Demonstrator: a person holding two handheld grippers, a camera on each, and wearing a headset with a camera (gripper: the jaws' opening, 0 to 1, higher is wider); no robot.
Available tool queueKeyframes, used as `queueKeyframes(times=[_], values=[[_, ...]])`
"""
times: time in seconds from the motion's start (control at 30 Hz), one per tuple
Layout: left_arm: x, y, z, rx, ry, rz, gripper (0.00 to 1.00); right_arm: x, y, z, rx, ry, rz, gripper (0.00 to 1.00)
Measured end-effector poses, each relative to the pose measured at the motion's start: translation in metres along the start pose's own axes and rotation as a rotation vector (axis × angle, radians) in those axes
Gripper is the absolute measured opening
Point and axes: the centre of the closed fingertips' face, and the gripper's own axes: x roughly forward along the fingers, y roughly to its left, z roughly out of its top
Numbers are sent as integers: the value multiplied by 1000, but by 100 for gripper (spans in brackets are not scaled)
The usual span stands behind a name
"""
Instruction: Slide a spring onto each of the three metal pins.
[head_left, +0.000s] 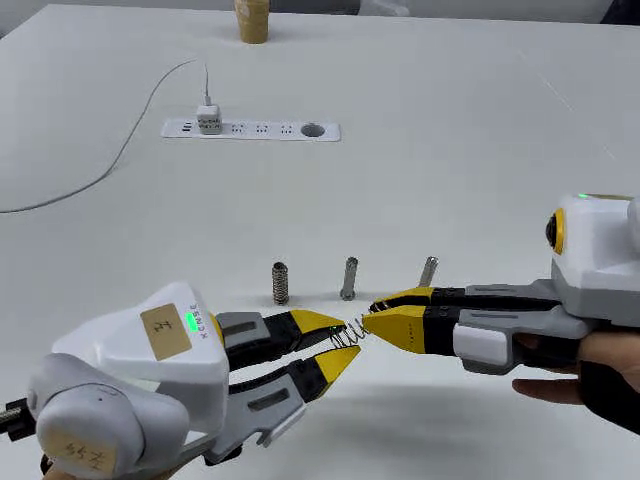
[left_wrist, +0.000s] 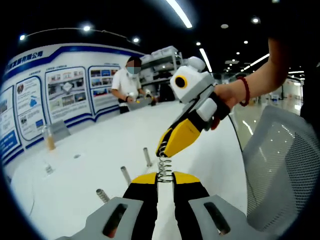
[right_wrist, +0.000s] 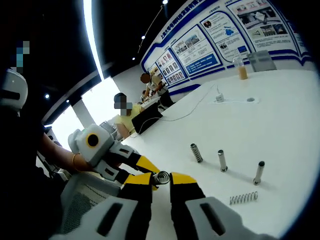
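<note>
I have the left gripper (head_left: 346, 341) on the near side of the middle pin (head_left: 349, 278) and slightly left of it. Its jaws are drawn in to a narrow gap, and the yellow tips pinch one end of a spring (left_wrist: 164, 167). That spring hangs in the air just in front of the middle pin, clear of the white table (head_left: 450, 150), and bridges straight across to the right gripper (head_left: 372, 317). The right gripper comes in from the right of the middle pin with its jaws nearly together, nipping the spring's other end; in my right gripper view I look at the coil end-on between the tips. Behind the grippers the three pins stand in a row. The left pin (head_left: 281, 283), just left of the middle pin, already wears a spring over its shaft. The middle pin is bare and upright, and the right pin (head_left: 428, 271), just right of it, is bare too and looks slightly tilted. A loose spring (right_wrist: 243, 198) lies flat on the table near the right pin, right of the middle pin in that view. Well beyond the middle pin and to its left lies a power strip (head_left: 270, 130) with a white charger (head_left: 208, 119) plugged in.
</note>
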Motion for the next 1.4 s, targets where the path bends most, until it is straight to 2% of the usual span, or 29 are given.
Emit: queueKeyframes(times=[0.27,0.4,0.5,0.57,0.6,0.83,1.07,1.4], values=[[2,1,-10,-24,41,15,11,6,0,-5,-87,40,-26,12],[4,3,-13,-71,54,25,12,7,-3,-7,-109,49,-39,12],[4,4,-15,-85,61,32,16,7,-10,-9,-176,75,-85,11],[5,4,-18,-111,74,33,19,8,-11,-8,-182,77,-93,11],[5,4,-24,-139,105,42,22,8,-14,-6,-188,71,-104,11],[3,10,-35,-149,150,85,33,7,-28,8,-227,52,-172,11],[-1,16,-41,-142,172,151,42,7,-49,27,-302,28,-265,11],[-7,26,-47,-216,180,218,54,13,-67,42,-336,8,-339,11]])
